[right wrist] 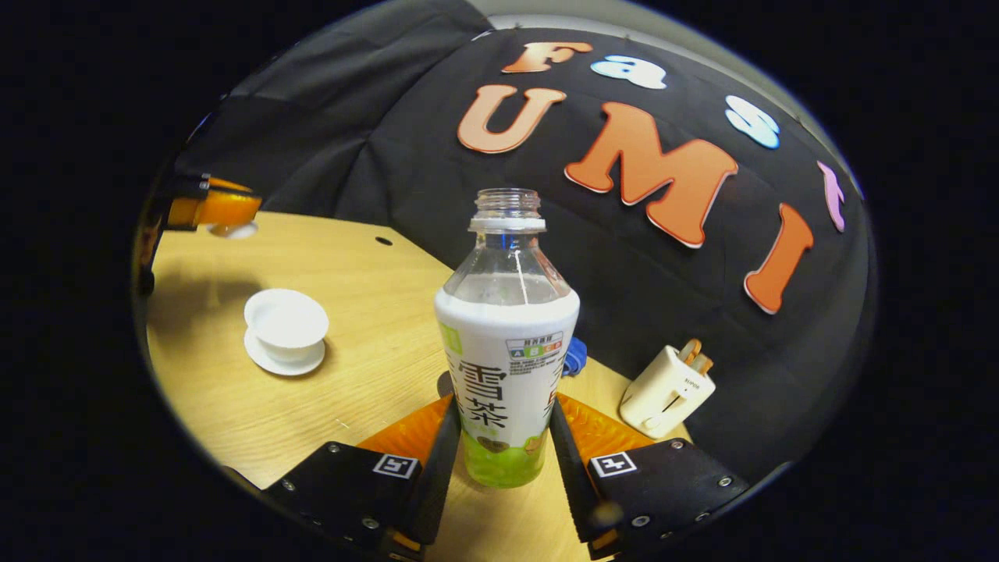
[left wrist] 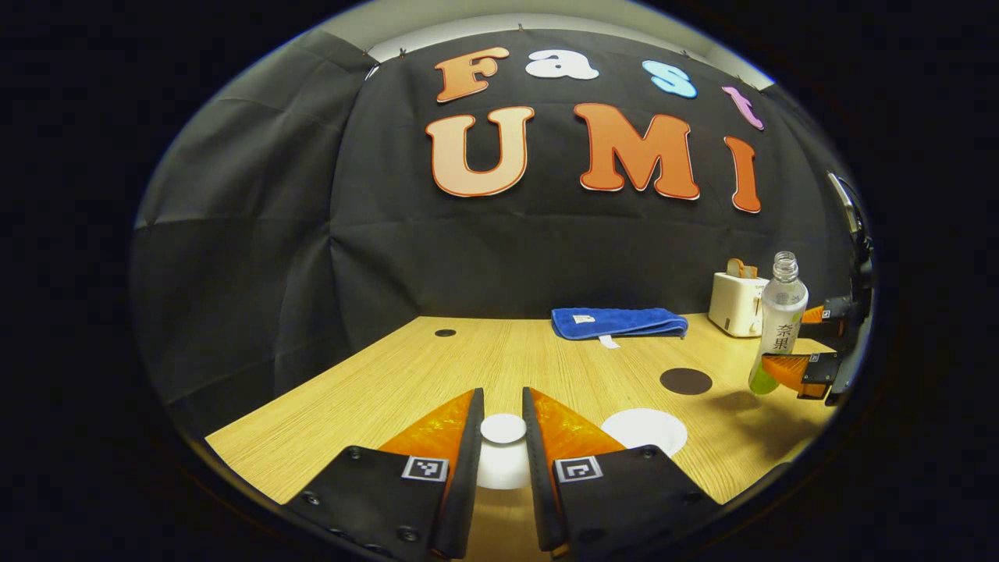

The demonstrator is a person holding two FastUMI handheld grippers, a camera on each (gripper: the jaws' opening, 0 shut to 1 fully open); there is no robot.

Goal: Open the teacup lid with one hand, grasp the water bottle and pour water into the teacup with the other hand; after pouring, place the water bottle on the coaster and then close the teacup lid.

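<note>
Thin clear plastic forms the water bottle [right wrist: 507, 343], which stands uncapped between the fingers of the right gripper [right wrist: 503, 453]. Both fingers press on the lower label band, so the grip sits low on the body, well below the open neck. In the left gripper view the same bottle [left wrist: 778, 324] appears lifted off the wooden table [left wrist: 390, 375], just beyond the dark round coaster [left wrist: 685, 381].

Handling judgement: the bottle wall is probably soft and will dent under hard pressure. The printed sleeve looks smooth and may slip when tilted. Liquid appears to fill only the lower part, so the load is likely light but will shift toward the neck during pouring. With no cap, any sudden squeeze or jerk could spill. A firm, moderate grip at the band is advisable.

The left gripper [left wrist: 503, 437] pinches the white teacup lid [left wrist: 503, 429] by its knob, fingers closed narrowly on it. The lid is glazed ceramic by appearance: rigid, slick and chip-prone, so the knob is the proper hold.

The white teacup [right wrist: 286, 320] sits open on its saucer [right wrist: 265, 361], well apart from the bottle. A blue towel [left wrist: 619, 321] and a white toaster [left wrist: 736, 304] lie toward the booth wall.
</note>
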